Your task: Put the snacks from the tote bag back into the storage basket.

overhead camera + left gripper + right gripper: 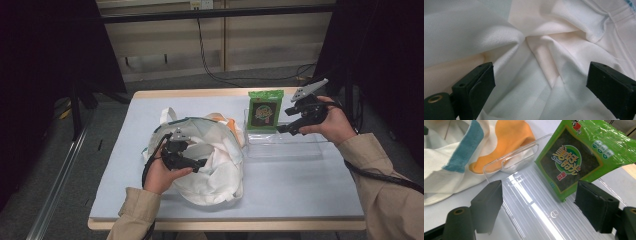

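Note:
A white cloth bag (220, 172) with teal and orange patches lies crumpled at the table's middle left. My left gripper (201, 162) rests at its mouth, pointing right. In the left gripper view the left gripper (540, 77) stands open, with folded white bag cloth (544, 50) beyond the jaws and untouched by the pads. A green seaweed snack packet (265, 111) stands upright at the far left end of a clear plastic tray (287, 146). My right gripper (286, 128) hovers open just right of the packet. In the right gripper view the packet (574, 162) leans ahead of the right gripper (539, 205).
The pale blue table top (300, 185) has bare room in front of the tray and to the right. The tray's clear end wall (511, 157) stands between the packet and the bag (449, 157). Cables trail from both grippers. Dark frames and floor surround the table.

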`<state>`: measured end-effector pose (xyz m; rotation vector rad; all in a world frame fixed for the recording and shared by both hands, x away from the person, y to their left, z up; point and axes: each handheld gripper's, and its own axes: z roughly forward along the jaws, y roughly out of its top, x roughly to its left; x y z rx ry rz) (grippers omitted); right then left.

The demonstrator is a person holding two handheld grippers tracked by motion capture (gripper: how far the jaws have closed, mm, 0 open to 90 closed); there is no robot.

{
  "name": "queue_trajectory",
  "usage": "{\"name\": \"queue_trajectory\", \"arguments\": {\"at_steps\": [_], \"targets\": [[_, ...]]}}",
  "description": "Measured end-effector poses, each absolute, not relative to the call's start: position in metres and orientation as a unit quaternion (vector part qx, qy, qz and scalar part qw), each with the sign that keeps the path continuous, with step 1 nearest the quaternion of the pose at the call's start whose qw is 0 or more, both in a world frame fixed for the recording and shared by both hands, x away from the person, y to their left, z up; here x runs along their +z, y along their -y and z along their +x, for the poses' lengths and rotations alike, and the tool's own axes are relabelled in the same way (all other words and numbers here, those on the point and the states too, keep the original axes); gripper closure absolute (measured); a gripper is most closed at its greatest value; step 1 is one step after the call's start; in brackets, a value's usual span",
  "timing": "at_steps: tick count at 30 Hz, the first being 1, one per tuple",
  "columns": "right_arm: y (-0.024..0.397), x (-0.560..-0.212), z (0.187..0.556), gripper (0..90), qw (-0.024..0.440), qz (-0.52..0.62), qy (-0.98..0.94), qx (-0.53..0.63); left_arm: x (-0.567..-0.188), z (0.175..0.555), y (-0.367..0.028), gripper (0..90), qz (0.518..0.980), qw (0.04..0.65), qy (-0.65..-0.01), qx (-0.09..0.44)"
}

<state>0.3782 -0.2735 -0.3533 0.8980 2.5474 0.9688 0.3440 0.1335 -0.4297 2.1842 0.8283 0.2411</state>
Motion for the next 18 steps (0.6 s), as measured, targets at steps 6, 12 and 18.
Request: {"name": "queue_trajectory", "arguments": {"at_steps": [6, 12, 18], "targets": [[0.272, -0.353, 0.371, 20.1, 0.135, 0.308, -0.879, 0.339, -0.430, 0.345, -0.133, 7.8, 0.860, 0.384, -0.322, 0.092], [0.269, -0.354, 0.364, 19.1, 0.125, 0.300, -0.880, 0.345, -0.429, 0.344, -0.133, 7.4, 0.857, 0.389, -0.327, 0.089], [0.266, -0.352, 0.356, 18.1, 0.124, 0.293, -0.883, 0.346, -0.428, 0.344, -0.132, 7.1, 0.857, 0.389, -0.326, 0.090]]}}
